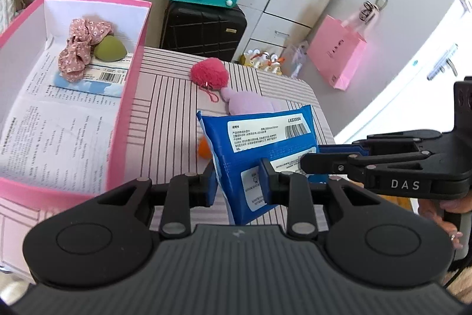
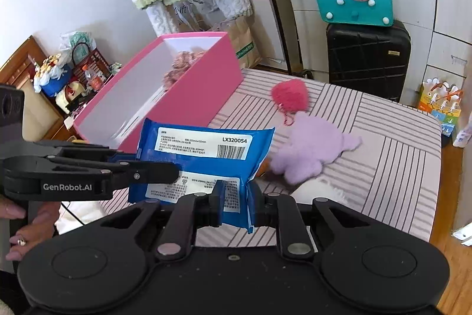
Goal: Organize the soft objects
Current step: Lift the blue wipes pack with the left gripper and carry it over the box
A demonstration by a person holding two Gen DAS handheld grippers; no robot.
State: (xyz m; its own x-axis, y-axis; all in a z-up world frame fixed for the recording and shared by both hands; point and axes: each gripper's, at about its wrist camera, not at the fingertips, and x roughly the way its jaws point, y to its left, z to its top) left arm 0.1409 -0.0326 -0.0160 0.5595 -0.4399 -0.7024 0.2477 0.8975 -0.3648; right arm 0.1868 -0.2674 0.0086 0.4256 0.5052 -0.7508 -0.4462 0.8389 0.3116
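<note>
Striped surface [image 2: 383,167] below, both claws, left claw [image 1: 239,182] and right claw [image 2: 237,204], pinch the soft, floppy blue pack [image 2: 206,155] by its edges.

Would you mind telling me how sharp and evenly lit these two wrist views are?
Left wrist view: daylight washes out the white door at right; the pink box's near wall is smeared; the wall lines bow. Right wrist view: the blue packet's label reads sharply; dark vignette fills the corners.
</note>
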